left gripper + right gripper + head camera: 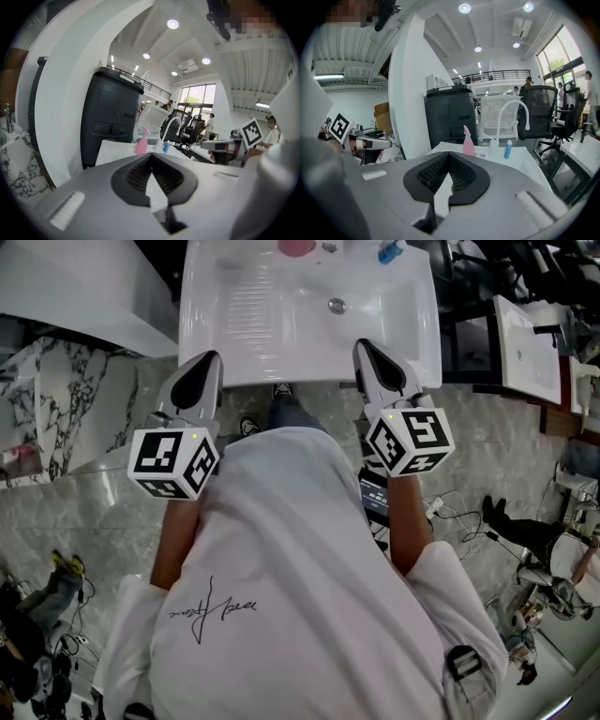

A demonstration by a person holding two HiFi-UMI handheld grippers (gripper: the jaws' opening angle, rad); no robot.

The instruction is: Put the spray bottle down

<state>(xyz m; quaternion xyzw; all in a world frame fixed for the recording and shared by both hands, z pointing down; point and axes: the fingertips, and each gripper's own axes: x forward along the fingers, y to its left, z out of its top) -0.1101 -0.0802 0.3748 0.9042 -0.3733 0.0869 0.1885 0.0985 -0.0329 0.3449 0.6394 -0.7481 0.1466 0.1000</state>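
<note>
A pink spray bottle (297,247) stands upright at the back rim of the white sink (281,343), beside the curved white faucet (513,112). It shows small and far ahead in the left gripper view (141,145) and the right gripper view (468,143). My left gripper (199,371) hovers at the sink's front edge, left side, its jaws shut with nothing between them (151,157). My right gripper (373,357) hangs over the front edge on the right, shut and empty too (449,156). Neither gripper touches the bottle.
A blue bottle (508,149) and a small white bottle (493,147) stand next to the faucet. A tall black bin (110,122) rises behind the sink. A marble counter (56,409) lies left, a second basin (530,343) right, cables on the floor.
</note>
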